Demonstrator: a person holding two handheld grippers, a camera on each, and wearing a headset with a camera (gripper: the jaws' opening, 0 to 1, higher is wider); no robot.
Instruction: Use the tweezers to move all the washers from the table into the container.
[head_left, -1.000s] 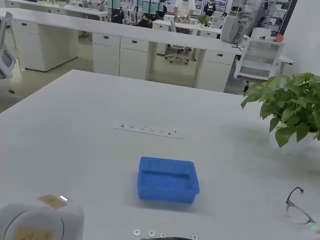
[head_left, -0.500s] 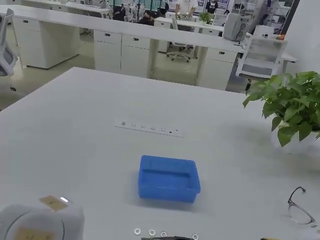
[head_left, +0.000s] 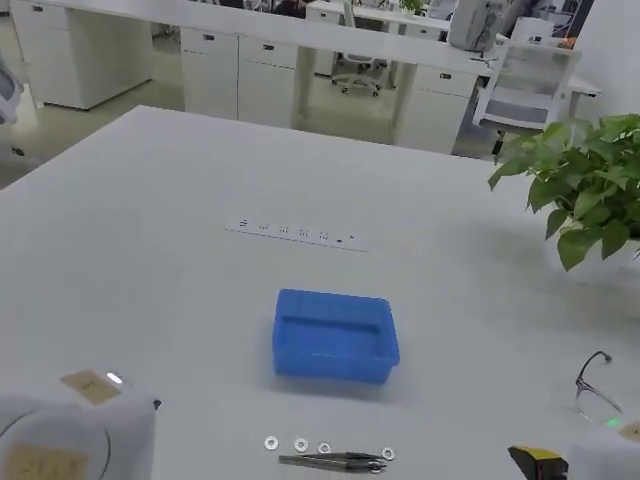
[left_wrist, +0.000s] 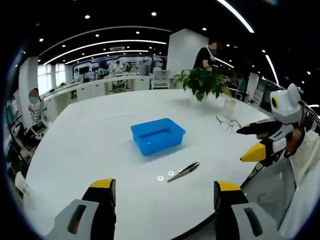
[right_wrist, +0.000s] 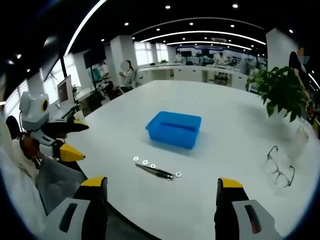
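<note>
A broad white table (head_left: 150, 250) is taking up most of the head view, and everything in the task is sitting near its close edge. A leafy green potted plant (head_left: 590, 190) is standing far out on the right side of it.

A blue rectangular plastic container (head_left: 334, 336) is resting upright in the middle of the table, open side up. I cannot tell whether anything is lying inside it.

The left gripper (left_wrist: 165, 187) is hovering at the near left corner, its yellow-tipped jaws standing wide apart and gripping nothing. The right gripper (right_wrist: 161, 182) is hovering at the near right, its jaws also spread wide and holding nothing. Each is showing up side-on in the other's gripper view, the right gripper (left_wrist: 242, 145) off to the right and the left gripper (right_wrist: 80, 142) off to the left, both well apart from the washers.

A pair of thin-framed eyeglasses (head_left: 597, 385) is lying on the table to the right of the container, near the plant.

Slim metal tweezers (head_left: 335, 460) are lying flat on the table in front of the container, between it and the person.

Four small silver metal washers (head_left: 271, 442) are lying in a loose row just beside the tweezers, on the container's side of them: three are sitting close together at the left end, and one is sitting alone at the right end.
</note>
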